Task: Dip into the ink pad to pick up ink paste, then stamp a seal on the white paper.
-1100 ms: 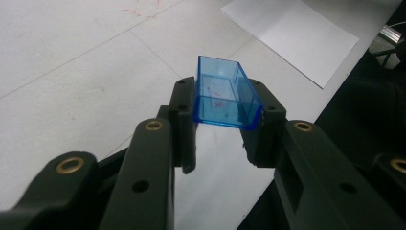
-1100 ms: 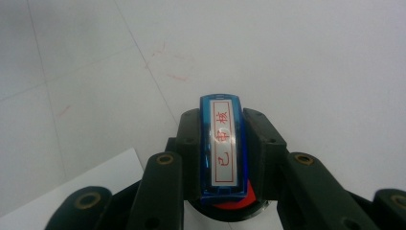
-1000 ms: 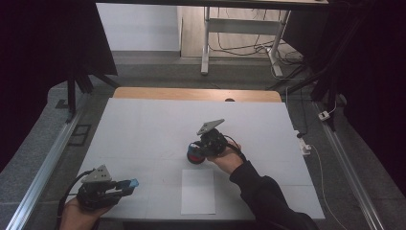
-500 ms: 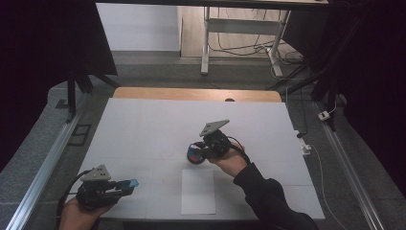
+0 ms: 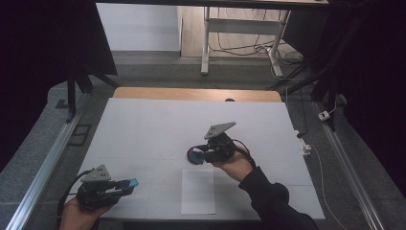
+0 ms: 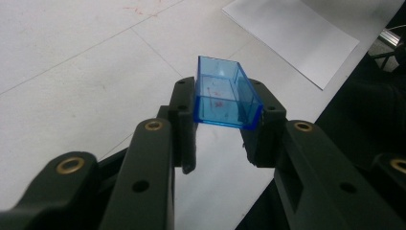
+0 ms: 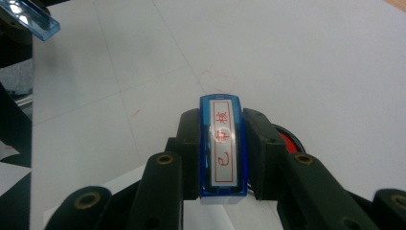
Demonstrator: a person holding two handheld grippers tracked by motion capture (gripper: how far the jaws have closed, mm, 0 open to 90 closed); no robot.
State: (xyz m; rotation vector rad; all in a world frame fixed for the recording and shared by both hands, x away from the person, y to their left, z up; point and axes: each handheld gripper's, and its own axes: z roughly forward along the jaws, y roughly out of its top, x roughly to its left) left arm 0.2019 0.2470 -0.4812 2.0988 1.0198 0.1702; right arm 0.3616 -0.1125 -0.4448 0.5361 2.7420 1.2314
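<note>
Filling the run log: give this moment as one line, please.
left gripper: shut on blue cap | right gripper: shut on stamp | ink pad: beside stamp | paper sheet: unstamped

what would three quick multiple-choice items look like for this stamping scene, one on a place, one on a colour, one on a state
1. Where does the sheet of paper lie?
A. at the table's near edge, between the two hands
B. at the far wooden edge
C. on the floor

2. What colour is the cap in the left gripper?
A. red
B. clear blue
C. yellow

3. How does the right gripper stand?
A. wide open, holding nothing
B. shut on the paper
C. shut on the stamp

Answers:
1 A, the high view shows it close to the near edge.
2 B, the left gripper view shows see-through blue plastic.
3 C, the jaws press both sides of the stamp.
</note>
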